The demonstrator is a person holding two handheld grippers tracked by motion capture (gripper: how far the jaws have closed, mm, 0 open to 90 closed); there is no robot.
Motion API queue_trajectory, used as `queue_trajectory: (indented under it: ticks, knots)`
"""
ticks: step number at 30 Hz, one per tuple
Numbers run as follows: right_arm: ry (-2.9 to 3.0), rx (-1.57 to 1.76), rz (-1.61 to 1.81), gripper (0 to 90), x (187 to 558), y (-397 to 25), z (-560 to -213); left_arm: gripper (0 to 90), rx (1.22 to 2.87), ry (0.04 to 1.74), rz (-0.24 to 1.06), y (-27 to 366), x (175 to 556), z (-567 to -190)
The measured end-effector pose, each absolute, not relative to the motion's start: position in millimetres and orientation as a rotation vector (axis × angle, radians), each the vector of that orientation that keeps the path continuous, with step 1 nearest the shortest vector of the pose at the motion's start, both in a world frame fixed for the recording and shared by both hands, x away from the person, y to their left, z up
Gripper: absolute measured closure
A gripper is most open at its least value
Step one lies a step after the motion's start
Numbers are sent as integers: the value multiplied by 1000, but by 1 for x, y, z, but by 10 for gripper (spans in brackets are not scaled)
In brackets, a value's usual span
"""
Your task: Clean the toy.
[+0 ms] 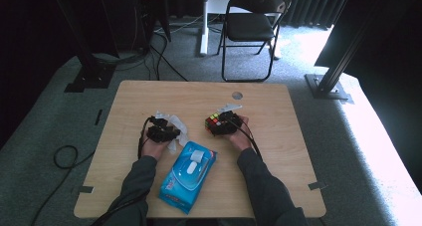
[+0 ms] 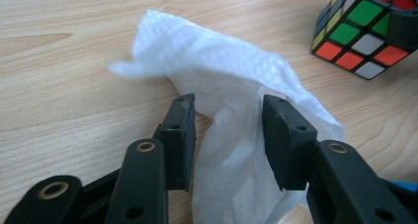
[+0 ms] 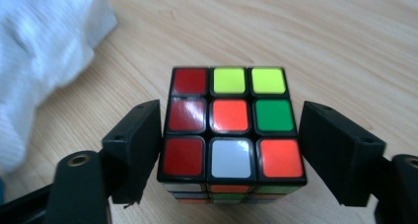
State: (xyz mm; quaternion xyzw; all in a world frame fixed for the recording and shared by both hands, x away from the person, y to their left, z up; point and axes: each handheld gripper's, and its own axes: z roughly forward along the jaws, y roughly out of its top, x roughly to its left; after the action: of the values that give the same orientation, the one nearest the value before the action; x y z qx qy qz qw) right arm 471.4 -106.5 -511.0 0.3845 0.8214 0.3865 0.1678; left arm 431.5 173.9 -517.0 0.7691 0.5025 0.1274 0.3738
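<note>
A: What lies nearest the person on the counter [image 1: 124, 186]?

B: A blue pack of wet wipes [image 1: 188, 177], lying flat between the two forearms, its white flap up.

A: And the left claw [image 2: 226, 130]?

B: Just beyond the pack, to its left. Its jaws stand narrowly apart with a white wipe [image 2: 222, 86] between them; the tissue hangs through the gap and spreads onto the wood ahead. I cannot tell whether the pads truly pinch it.

A: The right claw [image 3: 229, 145]?

B: Level with the left one, across the pack. Its jaws straddle a Rubik's cube [image 3: 230, 128] that sits on the counter; the left pad touches the cube's side, the right pad stands slightly off it. The top face shows red, yellow, orange, green and white squares.

A: Farther off?

B: A round hole [image 1: 237, 95] in the counter, then a black folding chair [image 1: 251, 27] on the grey carpet.
</note>
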Motion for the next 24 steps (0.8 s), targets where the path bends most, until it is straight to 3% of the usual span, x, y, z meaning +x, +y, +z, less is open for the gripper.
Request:
queue_trajectory:
  ticks: [13, 24]
  knots:
    - [2226, 1079, 1226, 247, 464, -123, -488, 544, 1897, 1261, 362, 191, 415, -501]
    - [2148, 1196, 1212, 266, 468, -150, -491, 542, 1864, 1277, 373, 203, 410, -498]
